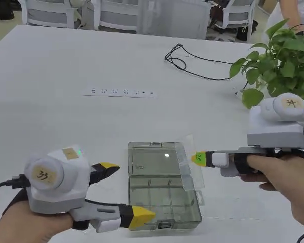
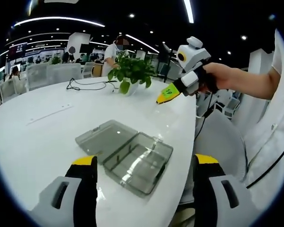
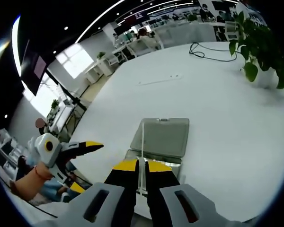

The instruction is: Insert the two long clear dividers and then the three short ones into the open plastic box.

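White table (image 1: 50, 66) carries open plastic box (image 1: 154, 162), power strip (image 1: 120, 92), black cable (image 1: 192, 63), potted plant (image 1: 281, 55).

Plant (image 1: 278, 50) cut by frame edge, box (image 1: 192, 202) corner behind left tongs (image 1: 127, 191)

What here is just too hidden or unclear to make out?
- Head view: what already stands inside the smoky see-through plastic box; clear on clear, with glare.
- Right gripper view: whether the clear plastic divider strip pinched by the right gripper is long or short; it's edge-on.
- Head view: the box's near left corner, behind the left gripper.
- Head view: the flat white power strip's markings; too small.
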A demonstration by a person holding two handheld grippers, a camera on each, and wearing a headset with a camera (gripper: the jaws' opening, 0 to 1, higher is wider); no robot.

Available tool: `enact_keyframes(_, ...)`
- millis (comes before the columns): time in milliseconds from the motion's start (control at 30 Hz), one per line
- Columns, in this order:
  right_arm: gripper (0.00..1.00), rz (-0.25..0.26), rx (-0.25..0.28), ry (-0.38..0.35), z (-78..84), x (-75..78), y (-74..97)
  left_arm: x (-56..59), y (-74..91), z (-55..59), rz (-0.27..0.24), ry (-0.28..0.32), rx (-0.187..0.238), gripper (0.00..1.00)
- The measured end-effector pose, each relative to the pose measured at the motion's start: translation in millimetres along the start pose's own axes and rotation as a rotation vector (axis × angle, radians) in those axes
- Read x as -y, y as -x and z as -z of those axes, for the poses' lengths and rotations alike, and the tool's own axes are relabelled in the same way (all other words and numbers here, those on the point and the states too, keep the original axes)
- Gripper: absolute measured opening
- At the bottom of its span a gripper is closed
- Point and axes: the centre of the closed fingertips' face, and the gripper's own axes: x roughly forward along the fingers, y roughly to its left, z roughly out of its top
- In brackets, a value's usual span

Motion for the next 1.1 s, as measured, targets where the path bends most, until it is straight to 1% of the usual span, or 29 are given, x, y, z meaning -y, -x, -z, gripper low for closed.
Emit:
enact_keyframes(100,0.07,0.016,-0.039,-0.035,3.8,2.2,-4.5,-0.6,0.2,4.3,0.005,-0.021,-0.011,0.9)
enact_keyframes(233,0.07,0.044,-0.097,-0.061,12.5,6.3,-11.9,-1.4,0.9,9.8,0.013,-0.029,-0.022,0.94)
enact_keyframes(333,0.07,0.054,-0.122,-0.092,18.1,8.1,-16.3,-2.0,1.6,12.4,0.014,-0.036,-0.028,0.97)
enact_keyframes(467,0.06,0.09,-0.151,-0.128,28.0,17.5,-23.3,-2.7,1.4,14.7,0.016,-0.031,-0.026,0.98)
enact_keyframes(533,0.06,0.086,-0.157,-0.157,32.8,17.8,-26.2,-2.4,0.9,16.2,0.019,-0.029,-0.027,0.98)
enact_keyframes(633,0.06,0.104,-0.169,-0.156,40.7,19.8,-29.3,-2.1,0.3,17.6,0.022,-0.028,-0.027,0.98)
enact_keyframes(667,0.06,0.103,-0.171,-0.164,43.0,25.1,-34.3,-2.3,0.3,17.6,0.022,-0.03,-0.025,0.98)
enact_keyframes(700,0.06,0.102,-0.181,-0.177,46.5,26.5,-36.4,-2.8,0.3,17.5,0.021,-0.028,-0.024,0.98)
enact_keyframes(833,0.06,0.123,-0.193,-0.182,51.3,33.6,-40.4,-4.4,-0.6,18.5,0.021,-0.018,-0.019,1.0)
enact_keyframes(900,0.06,0.126,-0.19,-0.194,52.6,35.7,-41.6,-4.5,-0.9,20.0,0.024,-0.016,-0.021,1.0)
enact_keyframes(967,0.06,0.14,-0.191,-0.196,54.0,39.5,-42.6,-4.6,-1.1,21.3,0.025,-0.014,-0.024,0.99)
enact_keyframes(1033,0.06,0.136,-0.191,-0.211,55.9,38.5,-43.8,-4.5,-1.3,21.4,0.027,-0.01,-0.021,0.99)
enact_keyframes(1100,0.06,0.136,-0.195,-0.207,57.7,36.9,-45.8,-4.4,-1.6,21.3,0.029,-0.01,-0.019,0.99)
